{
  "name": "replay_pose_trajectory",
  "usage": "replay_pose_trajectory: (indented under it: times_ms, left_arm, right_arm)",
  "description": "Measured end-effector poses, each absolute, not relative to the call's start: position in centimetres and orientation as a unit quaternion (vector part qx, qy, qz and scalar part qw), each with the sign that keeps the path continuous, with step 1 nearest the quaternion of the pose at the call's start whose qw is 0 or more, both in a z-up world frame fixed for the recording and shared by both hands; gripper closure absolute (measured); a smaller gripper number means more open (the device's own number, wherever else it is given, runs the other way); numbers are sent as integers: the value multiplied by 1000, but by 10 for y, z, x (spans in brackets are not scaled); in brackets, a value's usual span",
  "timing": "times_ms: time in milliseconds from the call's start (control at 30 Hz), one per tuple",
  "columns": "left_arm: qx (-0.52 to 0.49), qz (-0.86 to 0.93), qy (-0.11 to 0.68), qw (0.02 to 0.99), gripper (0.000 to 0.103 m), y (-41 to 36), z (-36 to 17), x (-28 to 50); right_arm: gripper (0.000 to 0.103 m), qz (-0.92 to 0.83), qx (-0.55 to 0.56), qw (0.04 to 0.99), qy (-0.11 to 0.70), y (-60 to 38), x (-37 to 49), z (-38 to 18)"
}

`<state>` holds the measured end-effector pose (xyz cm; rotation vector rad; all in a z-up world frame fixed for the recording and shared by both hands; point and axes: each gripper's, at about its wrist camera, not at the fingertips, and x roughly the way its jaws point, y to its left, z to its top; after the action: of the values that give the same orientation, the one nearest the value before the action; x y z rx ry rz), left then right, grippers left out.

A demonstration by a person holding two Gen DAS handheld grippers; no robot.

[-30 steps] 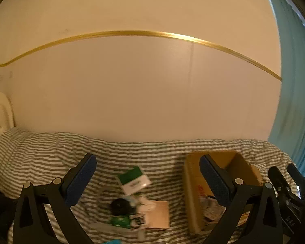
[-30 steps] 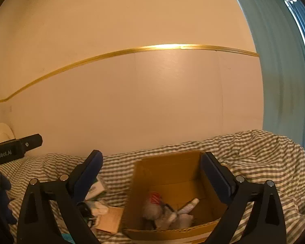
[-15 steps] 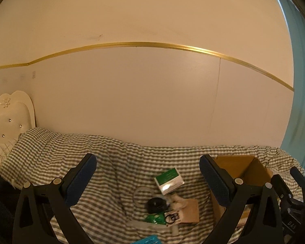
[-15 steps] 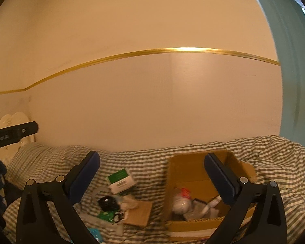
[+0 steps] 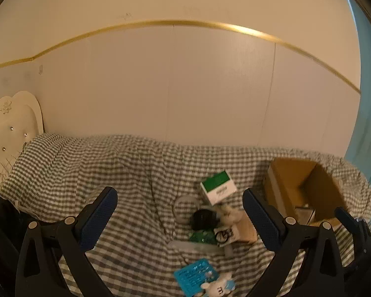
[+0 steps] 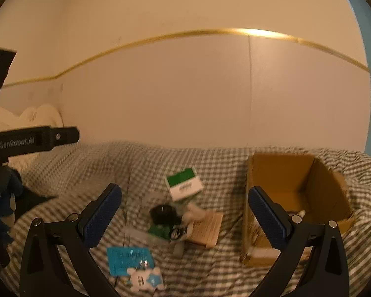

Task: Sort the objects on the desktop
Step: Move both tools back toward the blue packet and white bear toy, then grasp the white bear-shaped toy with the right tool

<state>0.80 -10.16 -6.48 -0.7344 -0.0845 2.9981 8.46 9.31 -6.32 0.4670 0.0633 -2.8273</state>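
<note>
A pile of small objects lies on a checked cloth: a green-and-white box (image 5: 218, 190) (image 6: 184, 183), a black round object (image 5: 202, 219) (image 6: 162, 213), a green packet (image 5: 201, 237), a tan notebook (image 6: 207, 227) and a blue card with a white plush (image 5: 197, 276) (image 6: 129, 261). An open cardboard box (image 5: 301, 193) (image 6: 291, 198) stands to the right with a few items inside. My left gripper (image 5: 179, 216) is open and empty above the pile. My right gripper (image 6: 184, 214) is open and empty too.
The checked cloth (image 5: 99, 168) covers the whole surface and sags in folds. A white padded headboard (image 5: 10, 121) stands at the far left, a cream wall behind, a blue curtain (image 5: 368, 99) at the right. The left gripper's body (image 6: 32, 139) shows at the right view's left edge.
Both views have swung left and pulled back: the pile and cardboard box moved right in frame, and the blue card with the plush has come into view at the bottom.
</note>
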Motion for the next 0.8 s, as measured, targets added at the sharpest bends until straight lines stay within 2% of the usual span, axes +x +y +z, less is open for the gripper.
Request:
replay_pose_trajectory:
  times_ms: [467, 600, 800]
  left_arm:
    - [-371, 921, -84, 88, 1, -94, -161, -29]
    - [-400, 908, -73, 103, 8, -86, -184, -39]
    - [-450, 884, -59, 116, 8, -77, -222, -55]
  right_arm:
    - [0, -946, 256, 185, 71, 69, 78, -150]
    - [0, -932, 284, 214, 72, 62, 72, -173]
    - [0, -917, 314, 235, 72, 54, 63, -202]
